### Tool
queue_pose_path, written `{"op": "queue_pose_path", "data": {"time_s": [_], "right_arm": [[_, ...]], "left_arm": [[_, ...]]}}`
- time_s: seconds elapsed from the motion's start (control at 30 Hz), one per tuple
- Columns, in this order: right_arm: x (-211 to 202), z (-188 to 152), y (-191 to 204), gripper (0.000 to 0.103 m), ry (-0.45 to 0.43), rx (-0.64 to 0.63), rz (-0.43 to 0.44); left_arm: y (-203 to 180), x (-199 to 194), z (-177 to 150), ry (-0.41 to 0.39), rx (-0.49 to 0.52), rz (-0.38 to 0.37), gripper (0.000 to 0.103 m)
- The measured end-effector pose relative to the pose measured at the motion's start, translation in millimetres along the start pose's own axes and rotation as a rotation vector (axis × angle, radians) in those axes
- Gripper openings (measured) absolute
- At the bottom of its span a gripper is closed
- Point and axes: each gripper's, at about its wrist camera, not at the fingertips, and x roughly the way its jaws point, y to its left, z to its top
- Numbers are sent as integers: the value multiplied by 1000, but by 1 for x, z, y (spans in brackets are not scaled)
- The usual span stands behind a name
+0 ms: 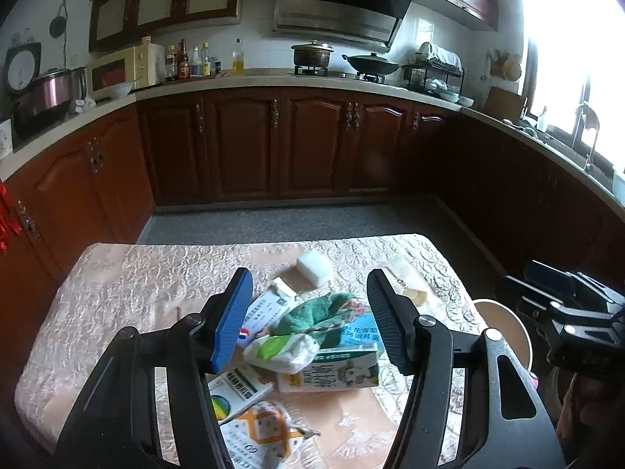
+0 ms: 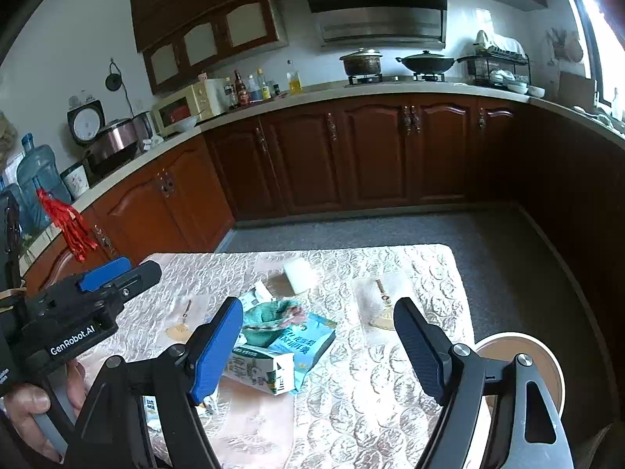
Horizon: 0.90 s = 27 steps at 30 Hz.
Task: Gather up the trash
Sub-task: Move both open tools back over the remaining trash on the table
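A pile of trash lies on the table: a white-green milk carton (image 1: 330, 371) (image 2: 259, 367), a crumpled green wrapper (image 1: 316, 312) (image 2: 269, 318), a blue-white packet (image 2: 308, 342), a white-green wrapper (image 1: 281, 348), a medicine box (image 1: 234, 387) and an orange-white wrapper (image 1: 265, 430). A white foam block (image 1: 314, 267) (image 2: 299, 275) lies farther back. My left gripper (image 1: 308, 318) is open and empty above the pile. My right gripper (image 2: 318, 349) is open and empty, above the table right of the pile.
The table has a pale embossed cloth (image 1: 129, 293) (image 2: 371, 391). A round bin with a white rim (image 1: 508, 328) (image 2: 539, 367) stands off its right edge. Wooden cabinets (image 1: 273, 144) and grey floor (image 1: 297, 219) lie beyond.
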Motion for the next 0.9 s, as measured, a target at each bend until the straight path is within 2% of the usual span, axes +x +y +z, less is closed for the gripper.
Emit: {"op": "queue_pose_path", "data": {"time_s": [0.6,0.73,0.9], "right_arm": [[2,5,24,79,3,-38,24],[7,1,28,82,19,-42,45],[22,-3,38,82,65,-66,78]], "left_arm": [[68,-17,-8,50,-72,1,60],[90,-18,-21,80,-101,3,71],[106,-4,-37,148,-124,-1,71]]}}
